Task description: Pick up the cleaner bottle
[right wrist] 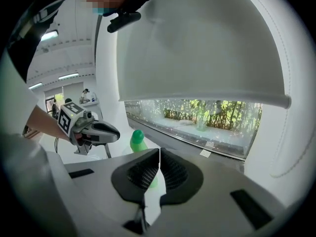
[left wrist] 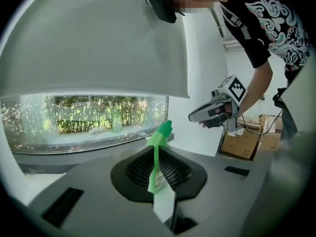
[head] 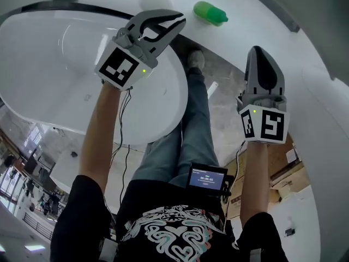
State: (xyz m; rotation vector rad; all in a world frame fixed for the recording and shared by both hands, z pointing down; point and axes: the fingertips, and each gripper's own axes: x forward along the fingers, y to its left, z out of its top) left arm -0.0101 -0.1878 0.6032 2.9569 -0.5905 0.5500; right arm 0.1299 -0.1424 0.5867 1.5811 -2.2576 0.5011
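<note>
Nothing is picked up yet. The green cleaner bottle (head: 210,12) sits on the white counter (head: 245,15) at about 12 o'clock in the head view, with neither claw touching it. My left claw (head: 177,23) is pressed together and empty. Its tips are just short of the bottle, which lies at roughly 2 o'clock from them. In the left gripper view I see only a green sliver through the slit between the jaws, with the cap poking up above them, so the bottle is beyond the claw, not in it. My right claw (head: 260,51) is also closed on nothing, and the bottle is at about 10 o'clock from it, a little farther off. What's left, as I judge it, is nearly everything: spread one claw, bring it round the bottle, close and lift.
</note>
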